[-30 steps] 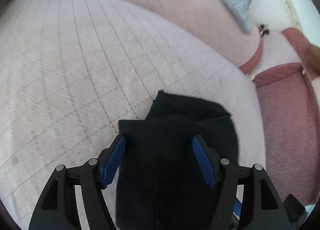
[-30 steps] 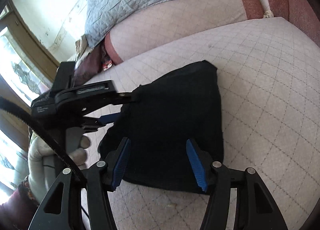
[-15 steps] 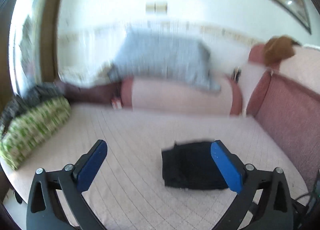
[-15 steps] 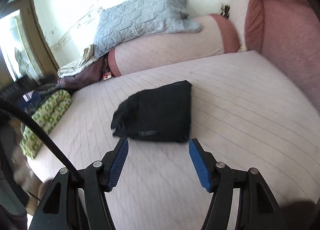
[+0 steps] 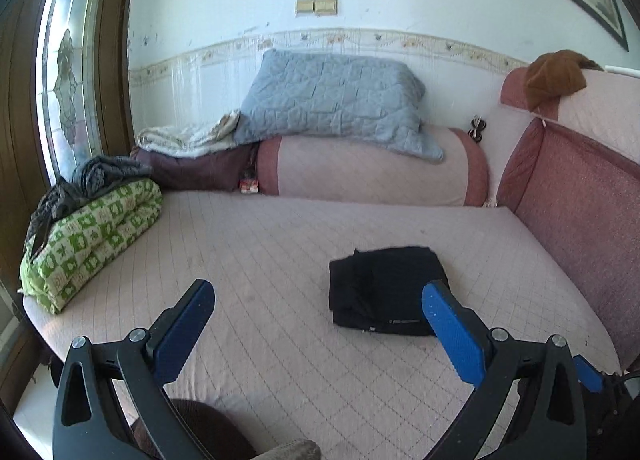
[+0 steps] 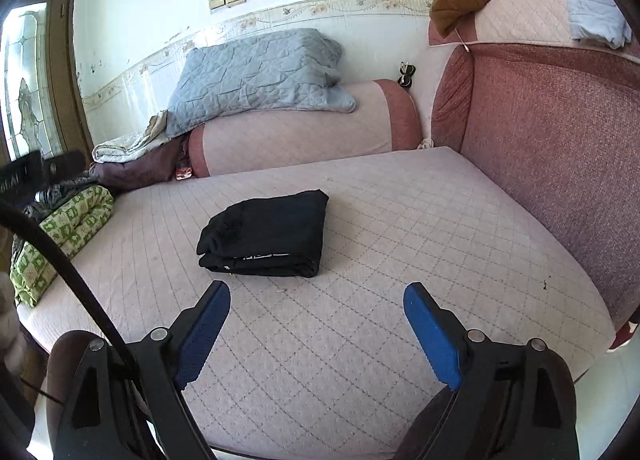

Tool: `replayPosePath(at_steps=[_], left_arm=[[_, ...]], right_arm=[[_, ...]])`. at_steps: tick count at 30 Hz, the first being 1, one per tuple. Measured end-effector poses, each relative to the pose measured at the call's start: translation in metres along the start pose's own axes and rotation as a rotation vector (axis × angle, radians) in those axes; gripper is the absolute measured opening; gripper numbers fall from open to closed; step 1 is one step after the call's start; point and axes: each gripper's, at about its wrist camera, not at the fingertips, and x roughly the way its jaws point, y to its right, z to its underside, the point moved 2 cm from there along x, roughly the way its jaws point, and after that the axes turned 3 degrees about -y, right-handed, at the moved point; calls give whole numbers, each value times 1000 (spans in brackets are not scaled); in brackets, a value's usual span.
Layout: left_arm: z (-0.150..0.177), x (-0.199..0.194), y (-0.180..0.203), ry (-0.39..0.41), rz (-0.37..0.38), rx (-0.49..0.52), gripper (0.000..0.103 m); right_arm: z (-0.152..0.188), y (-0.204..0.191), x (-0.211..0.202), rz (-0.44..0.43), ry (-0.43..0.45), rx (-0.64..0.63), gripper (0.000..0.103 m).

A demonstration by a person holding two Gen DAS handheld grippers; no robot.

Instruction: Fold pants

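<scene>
The black pants (image 5: 384,288) lie folded into a compact rectangle on the pink quilted mattress (image 5: 260,260). They also show in the right wrist view (image 6: 266,234), left of centre. My left gripper (image 5: 318,300) is open and empty, held back over the mattress's near edge, with the pants just beyond its right finger. My right gripper (image 6: 316,302) is open and empty, held back from the pants, which lie beyond its left finger.
A green patterned folded blanket (image 5: 92,236) with dark clothes on it lies at the left edge. A pink bolster (image 5: 372,170) with a grey quilted pillow (image 5: 332,100) lies at the back. Red backrest cushions (image 6: 552,132) line the right side. A black cable (image 6: 60,256) crosses the left.
Both grippers pulled back and up from the folded pants, which were between their fingers a second ago. The pants stay folded on the mattress.
</scene>
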Motion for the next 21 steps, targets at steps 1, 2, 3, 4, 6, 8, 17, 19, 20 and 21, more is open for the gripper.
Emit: replayPosePath(at_steps=[1, 2, 3, 4, 6, 8, 17, 19, 20, 21], left_arm=[[1, 4, 0, -25, 13, -13, 103], [1, 7, 1, -40, 15, -21, 103], [3, 10, 2, -65, 16, -29, 103], [6, 15, 4, -98, 22, -39, 103], [12, 23, 6, -152, 7, -46, 103], [20, 29, 10, -197, 15, -55, 103], [42, 70, 10, -330, 25, -83, 103], [45, 78, 9, -343, 23, -84, 103], [46, 80, 9, -346, 24, -85, 103], [47, 83, 8, -350, 26, -85, 103]], right_arm=[[0, 0, 5, 1, -15, -1, 92], [0, 0, 10, -2, -27, -2, 92], [0, -1, 12, -7, -36, -1, 92], [-1, -1, 16, -17, -49, 2, 92], [-4, -3, 21, -27, -58, -11, 92], [-6, -5, 28, -28, -54, -33, 92], [3, -5, 76, -23, -174, -30, 92], [9, -5, 82, -18, -207, -33, 92], [12, -5, 84, -16, -217, -36, 92], [14, -5, 86, -10, -230, -41, 92]])
